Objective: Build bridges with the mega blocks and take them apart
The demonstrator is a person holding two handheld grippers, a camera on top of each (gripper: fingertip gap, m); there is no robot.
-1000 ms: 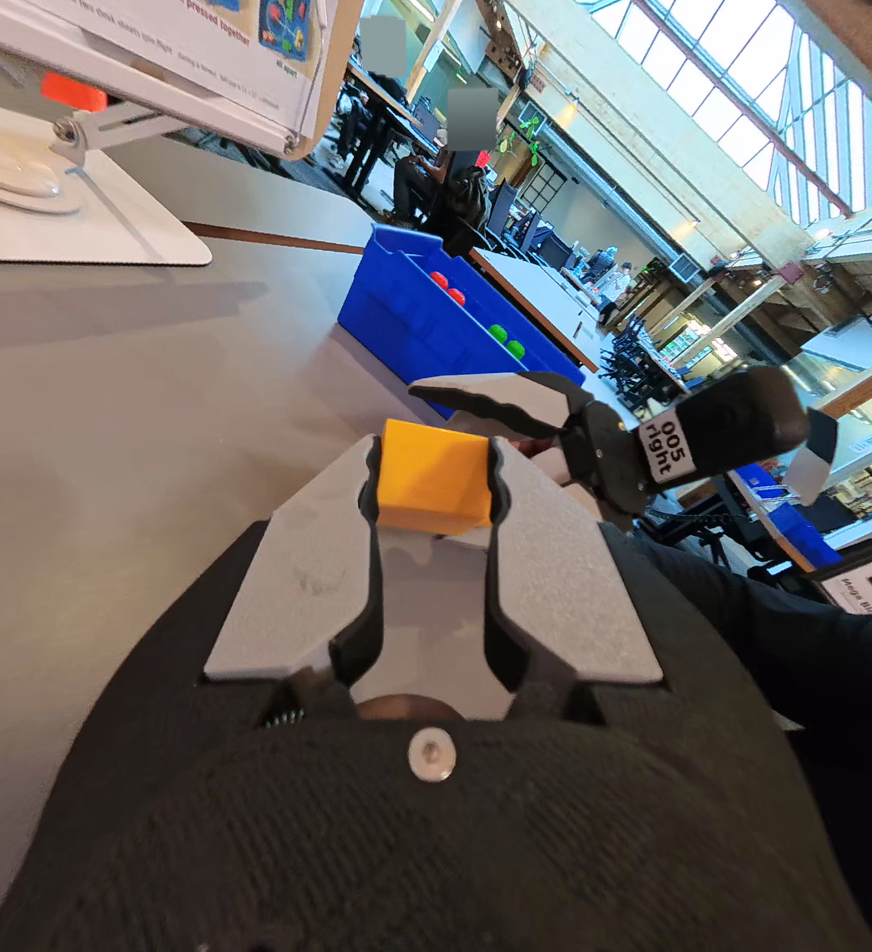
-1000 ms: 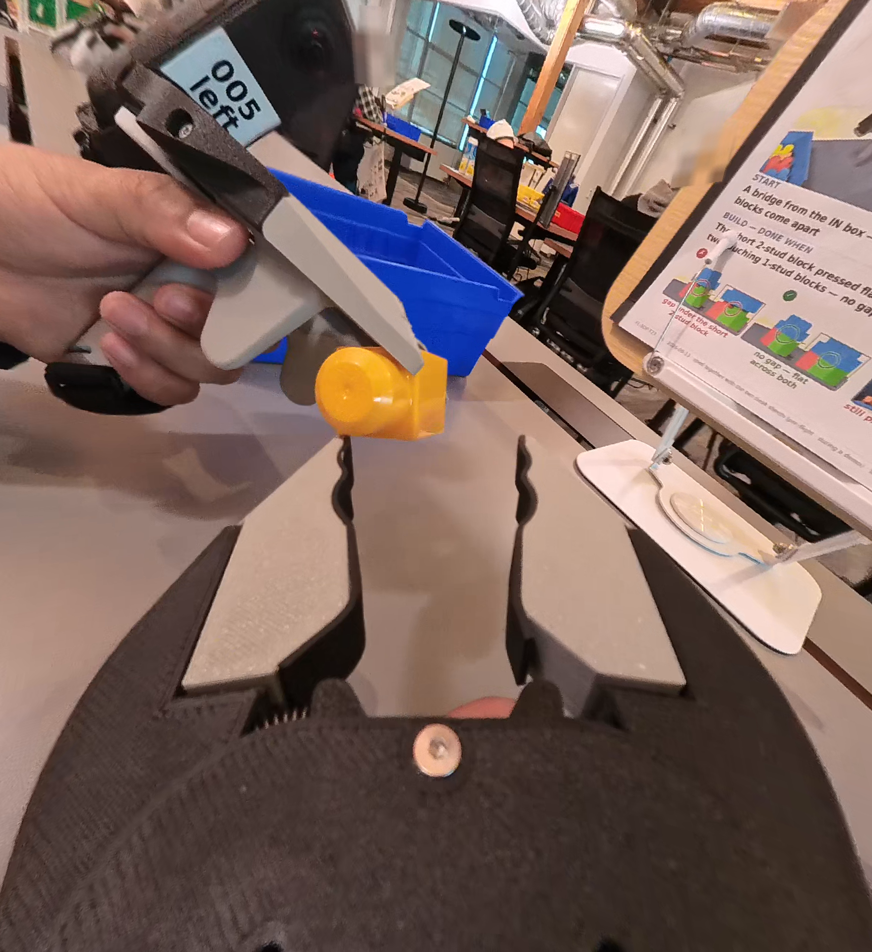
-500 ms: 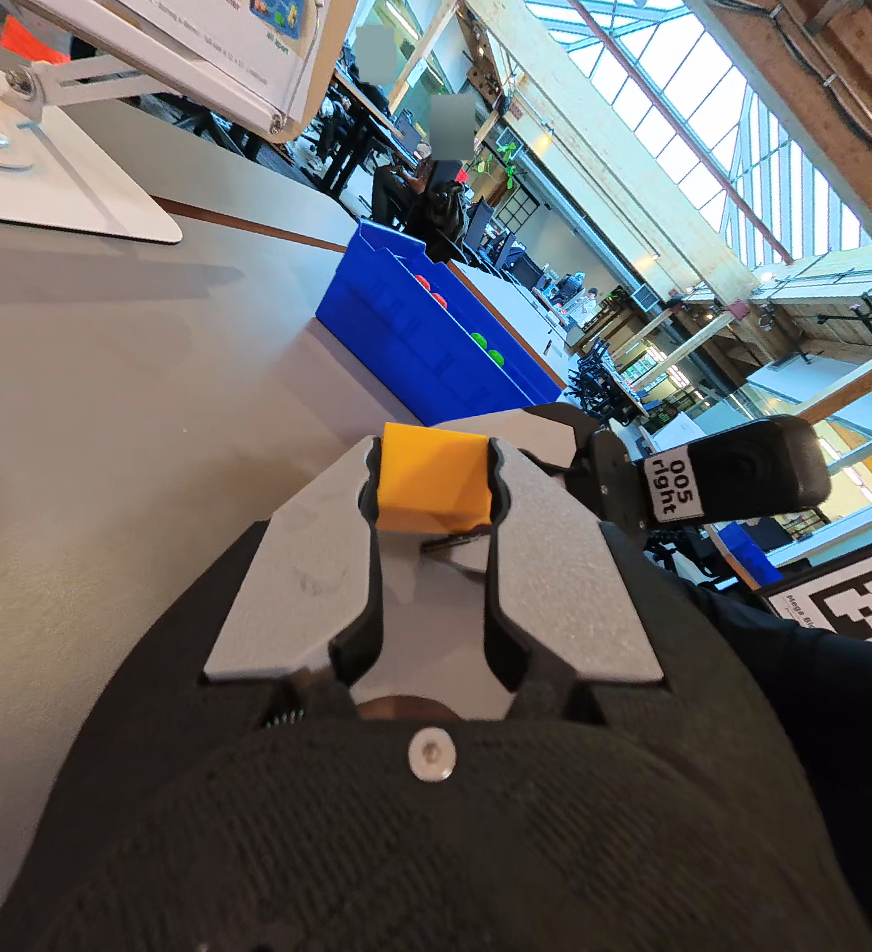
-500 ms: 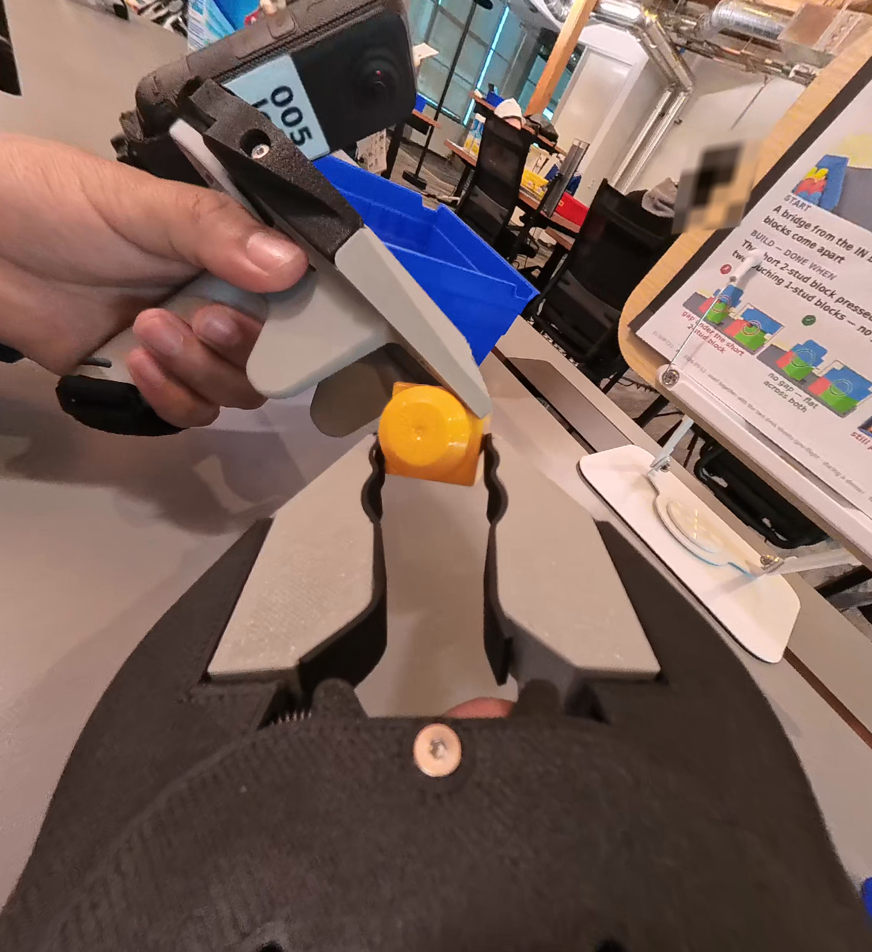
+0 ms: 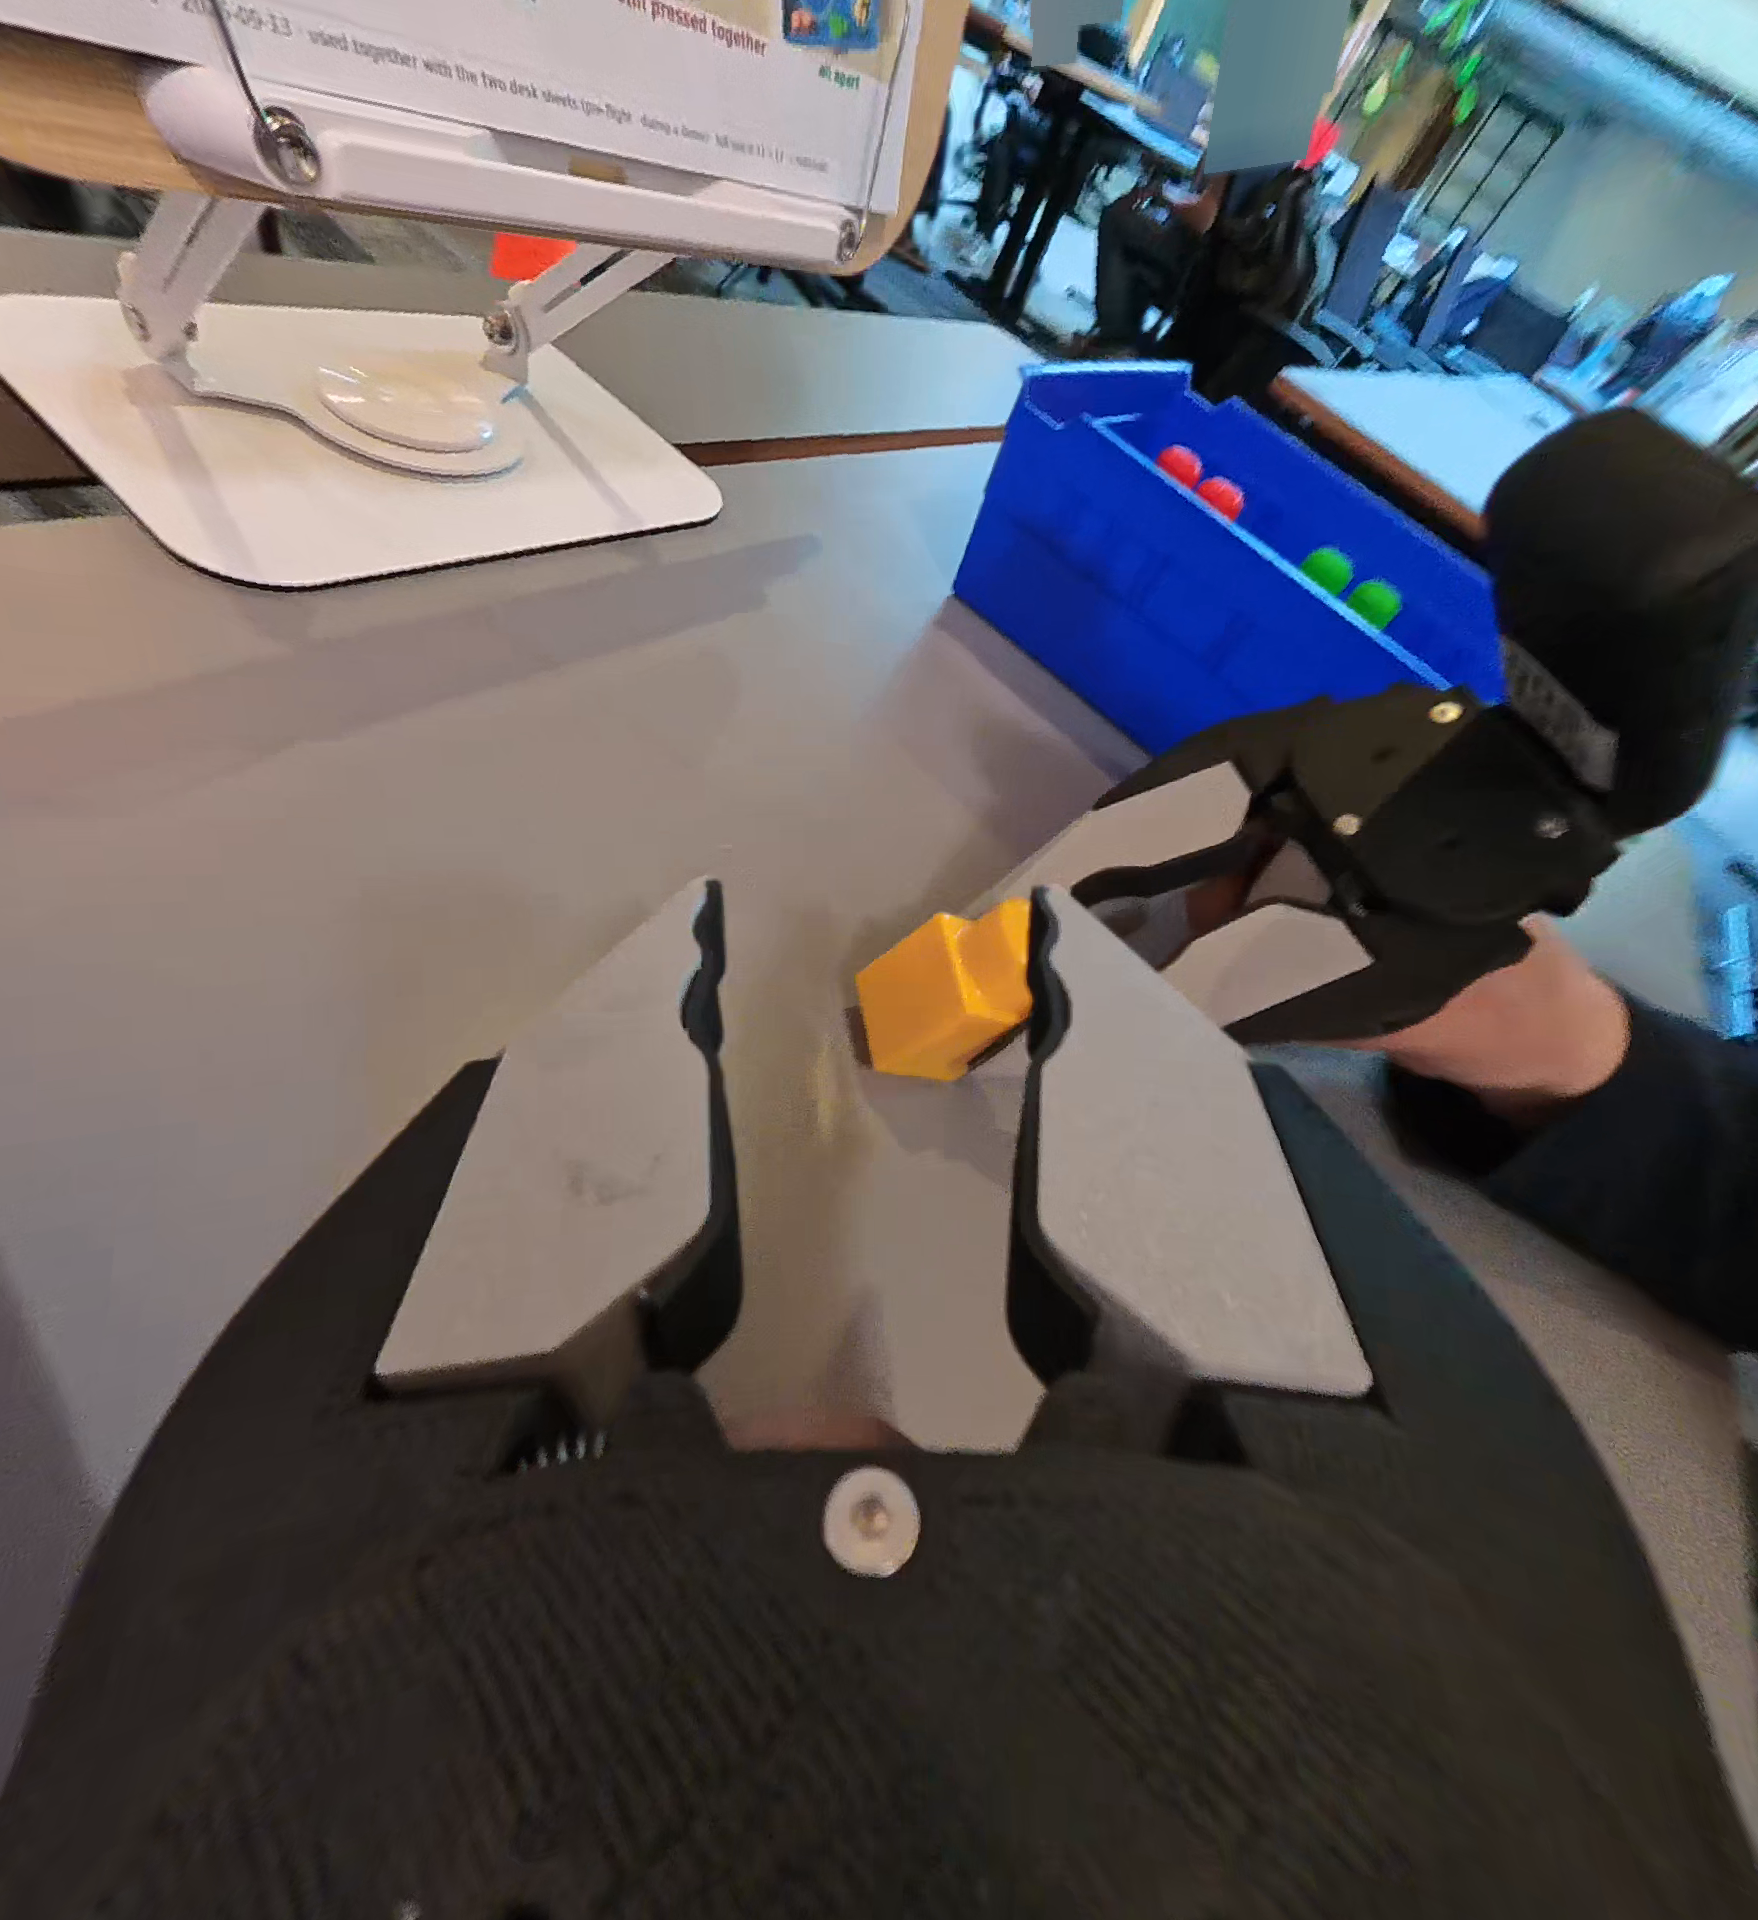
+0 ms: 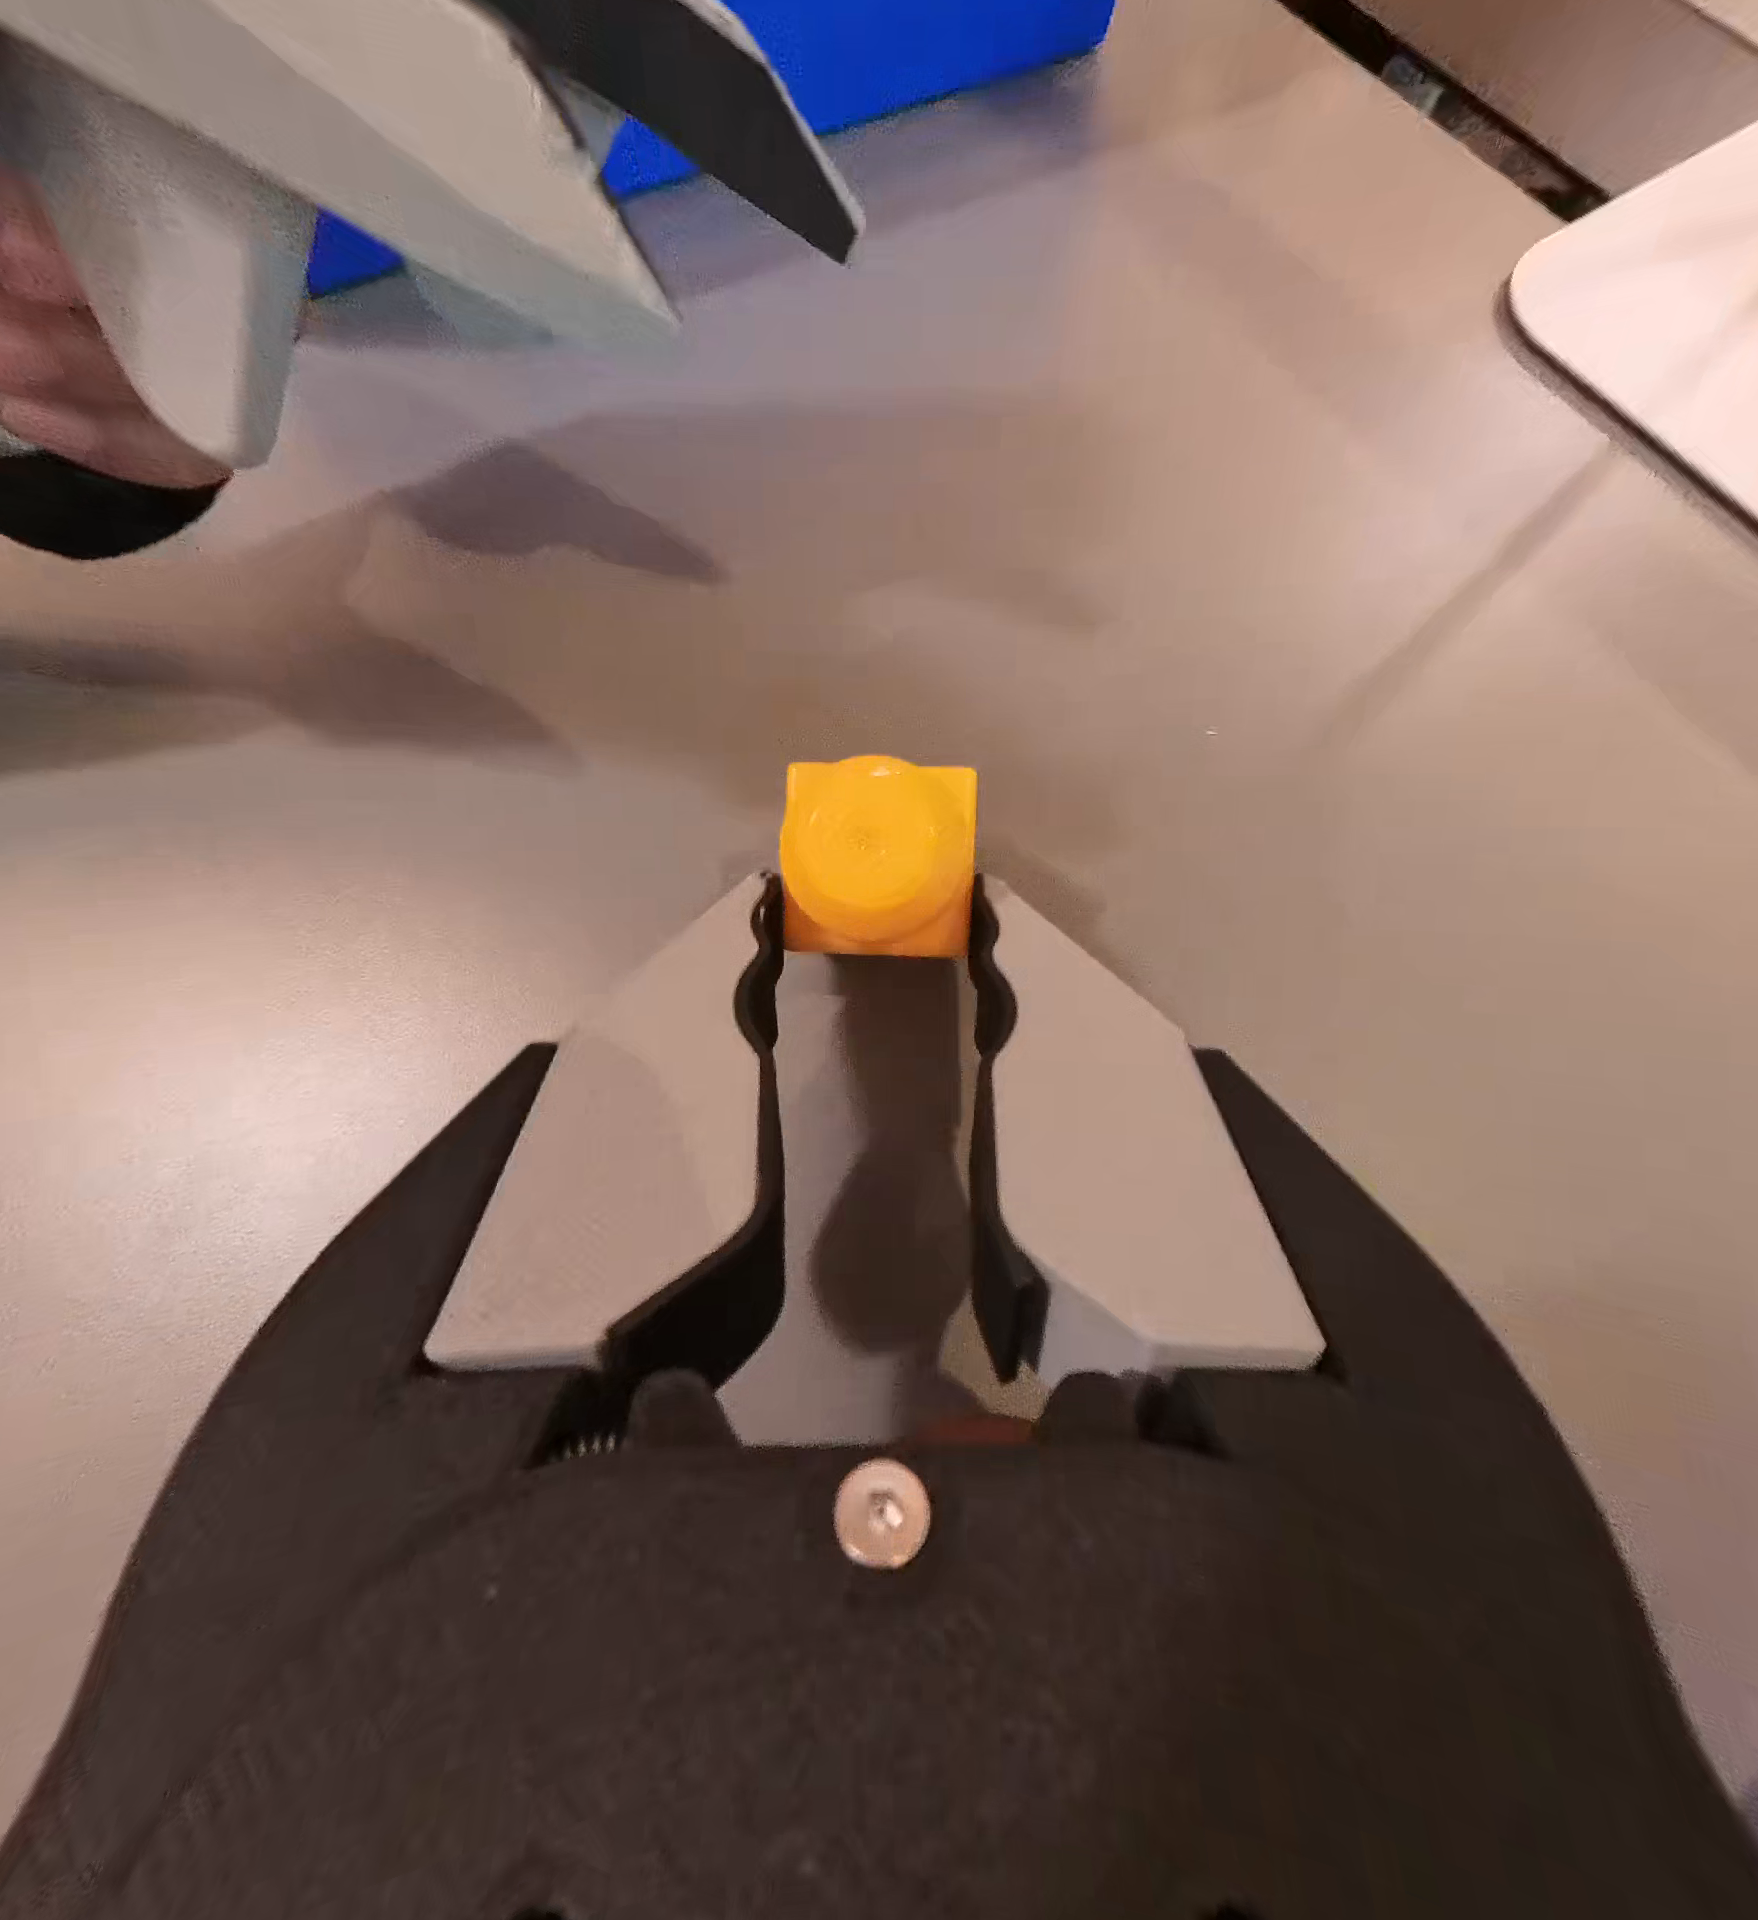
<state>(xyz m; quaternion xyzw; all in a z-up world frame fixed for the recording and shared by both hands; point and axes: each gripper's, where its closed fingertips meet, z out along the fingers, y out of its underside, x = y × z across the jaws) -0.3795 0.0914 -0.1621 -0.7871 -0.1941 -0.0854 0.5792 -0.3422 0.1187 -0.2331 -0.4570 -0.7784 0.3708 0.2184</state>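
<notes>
Orange block [image 6: 876,858] in right gripper [image 6: 873,914], stud facing camera

Grey table [image 5: 355,790], matte surface. On it: white stand base [image 5: 335,447] at the far left; blue bin [image 5: 1166,603] far right.

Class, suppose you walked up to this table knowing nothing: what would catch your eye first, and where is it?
First the orange block, the brightest thing against the grey table, pinched at the tips of the right hand-held gripper with its round stud facing the camera. Next the left hand-held gripper, open and empty just beside the block. Behind them the blue bin stands out, red and green studs peeking above its wall.
</notes>
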